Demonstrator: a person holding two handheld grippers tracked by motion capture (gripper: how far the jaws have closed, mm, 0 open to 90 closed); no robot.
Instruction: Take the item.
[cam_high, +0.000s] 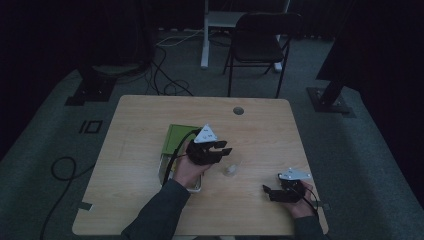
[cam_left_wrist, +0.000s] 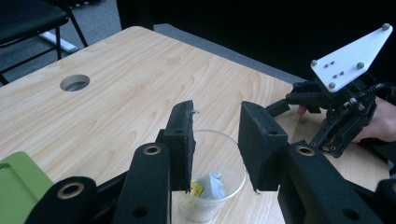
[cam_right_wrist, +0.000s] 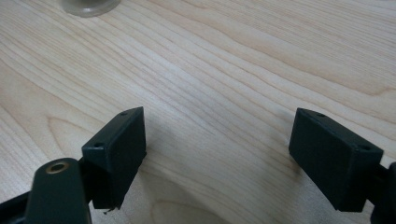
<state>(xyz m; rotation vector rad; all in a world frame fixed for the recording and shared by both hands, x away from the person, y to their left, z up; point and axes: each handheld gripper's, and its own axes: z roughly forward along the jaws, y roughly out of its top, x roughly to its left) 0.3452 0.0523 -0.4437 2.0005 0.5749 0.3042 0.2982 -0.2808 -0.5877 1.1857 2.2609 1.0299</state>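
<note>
Your left gripper (cam_left_wrist: 215, 142) has let go above the cup.
Its jaws stand apart with nothing between; the clear cup (cam_left_wrist: 212, 184), on the table (cam_high: 150, 115) beside the green box (cam_high: 176, 140), holds the packet (cam_left_wrist: 210, 185). Next, I think, lift away; right gripper (cam_right_wrist: 217, 154) rests open.

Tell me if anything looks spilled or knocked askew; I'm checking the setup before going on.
Nothing stands out. The clear cup stands upright on the table with a small packet inside, under the open left gripper. Nothing has spilled.
</note>
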